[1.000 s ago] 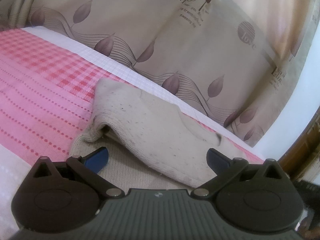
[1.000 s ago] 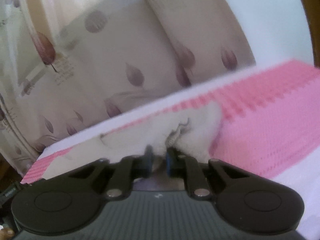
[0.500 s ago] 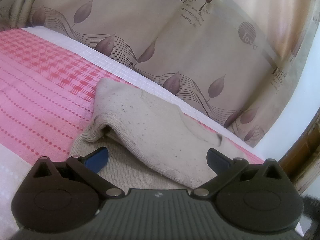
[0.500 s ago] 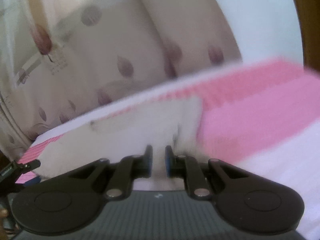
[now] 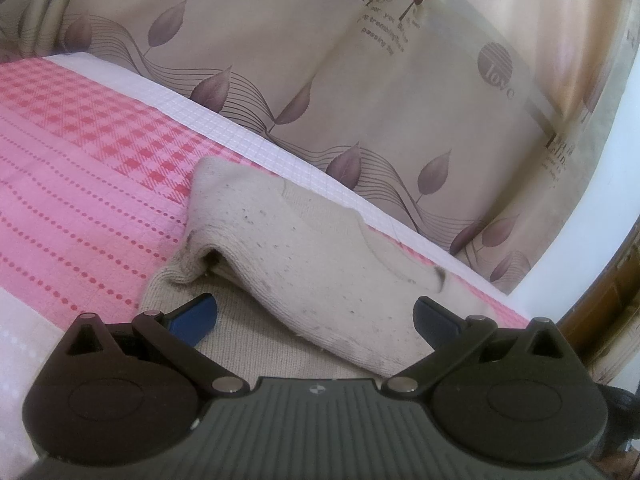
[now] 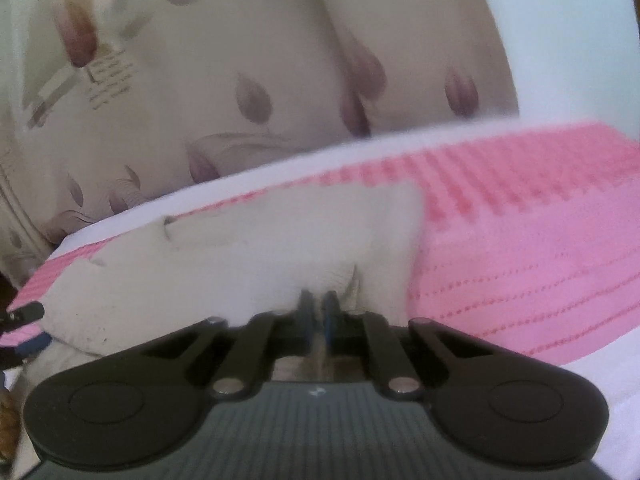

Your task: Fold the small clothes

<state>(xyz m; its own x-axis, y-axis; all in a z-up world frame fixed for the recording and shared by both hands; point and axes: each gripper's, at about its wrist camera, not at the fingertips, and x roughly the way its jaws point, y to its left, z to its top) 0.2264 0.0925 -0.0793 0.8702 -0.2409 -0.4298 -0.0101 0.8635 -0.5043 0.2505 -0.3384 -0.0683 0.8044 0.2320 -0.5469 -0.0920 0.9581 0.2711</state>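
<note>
the beige knit garment (image 5: 320, 264) lies on the pink checked bed cover (image 5: 80, 216), near the bed's far edge by the leaf-print curtain (image 5: 360, 80). one fold looks made: a flap lies doubled over the lower layer, its rolled edge running from 9 to 5 o'clock in the left view. the left hand-held gripper (image 5: 316, 316) sits spread wide, grasping nothing, over the lower layer. the right hand-held gripper (image 6: 319, 312) is clenched on a bunch of the garment's edge at 6 o'clock in its blurred view. i judge the task about midway; further folds and flattening remain.
</note>
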